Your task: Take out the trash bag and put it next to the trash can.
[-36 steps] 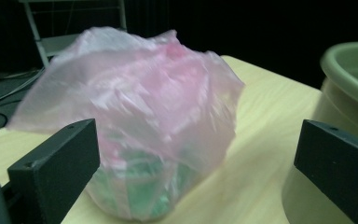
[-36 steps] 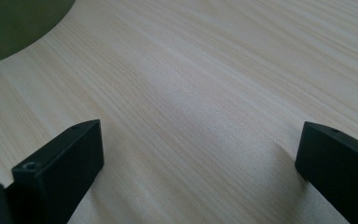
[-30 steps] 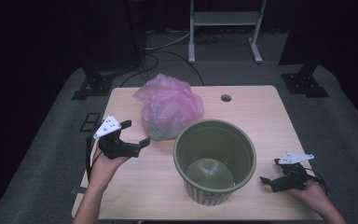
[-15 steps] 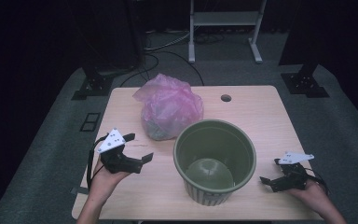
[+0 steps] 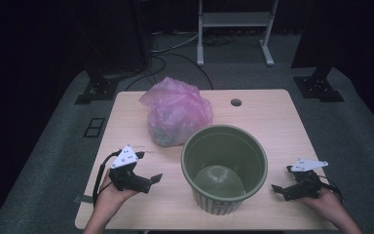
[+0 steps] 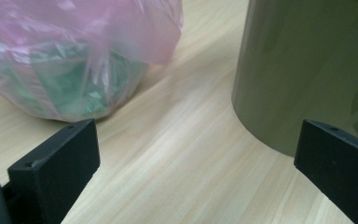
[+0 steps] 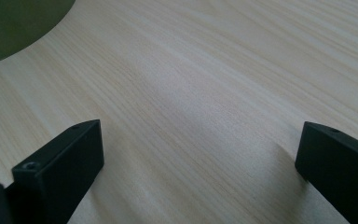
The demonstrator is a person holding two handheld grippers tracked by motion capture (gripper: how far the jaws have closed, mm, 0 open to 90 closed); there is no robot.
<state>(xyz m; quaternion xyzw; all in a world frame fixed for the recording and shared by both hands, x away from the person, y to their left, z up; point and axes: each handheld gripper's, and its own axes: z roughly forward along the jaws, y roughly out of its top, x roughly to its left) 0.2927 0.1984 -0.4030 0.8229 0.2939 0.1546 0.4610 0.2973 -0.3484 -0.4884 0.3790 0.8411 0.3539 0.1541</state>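
Left gripper (image 5: 148, 183) spread wide, empty; pink bag (image 6: 70, 60) ahead-left of it, green bin (image 6: 307, 70) ahead-right. Right gripper (image 5: 281, 191) spread, empty, over bare table (image 7: 205, 93), bin at its far left.

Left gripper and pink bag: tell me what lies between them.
Bare wooden table separates the left gripper from the pink bag, seen in the left gripper view; the green bin stands aside.

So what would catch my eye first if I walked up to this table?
Probably the big olive-green bucket, standing upright and empty near the front middle of the wooden table. Just behind it to the left sits a bulging pink plastic bag with something greenish inside. On either side a person holds a black tool, the left gripper and right gripper, both with fingers wide open.
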